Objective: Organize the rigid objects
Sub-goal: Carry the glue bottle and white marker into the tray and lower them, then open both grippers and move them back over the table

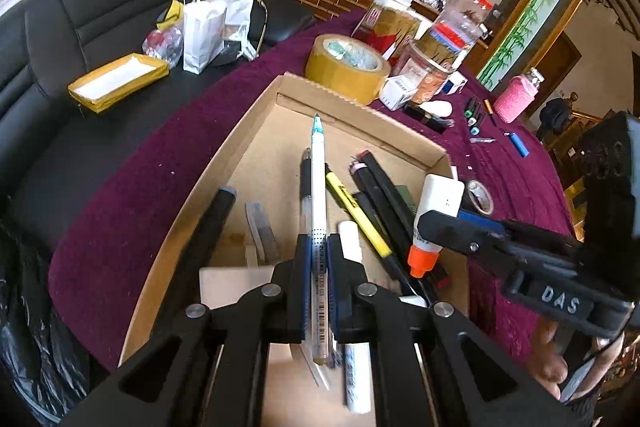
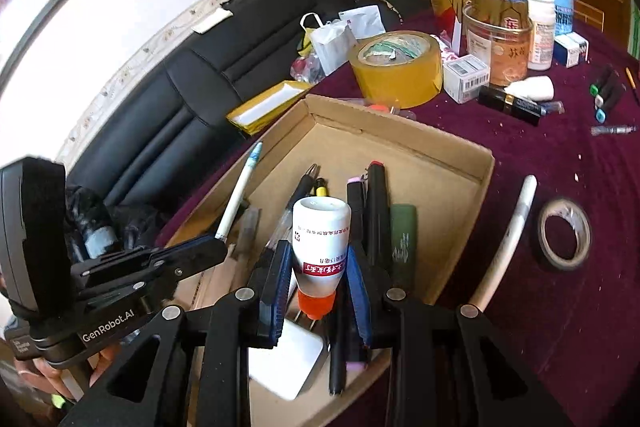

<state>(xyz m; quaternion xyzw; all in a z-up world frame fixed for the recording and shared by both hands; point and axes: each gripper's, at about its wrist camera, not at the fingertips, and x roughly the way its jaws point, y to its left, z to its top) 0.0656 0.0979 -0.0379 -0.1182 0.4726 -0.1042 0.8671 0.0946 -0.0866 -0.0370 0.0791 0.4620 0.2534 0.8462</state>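
On maroon tablecloth [image 1: 120,227]: cardboard tray [image 1: 360,123]; left hand-held gripper [image 1: 318,259] clamps white pen [image 1: 318,187], right hand-held gripper [image 2: 320,279] clamps bottle [image 2: 320,239].

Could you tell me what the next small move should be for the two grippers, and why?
Probably lower both and let go inside the cardboard box. The left gripper is shut on a white pen, the right gripper on a white bottle with its orange cap toward the camera, and both hang over the box, where other pens already lie.
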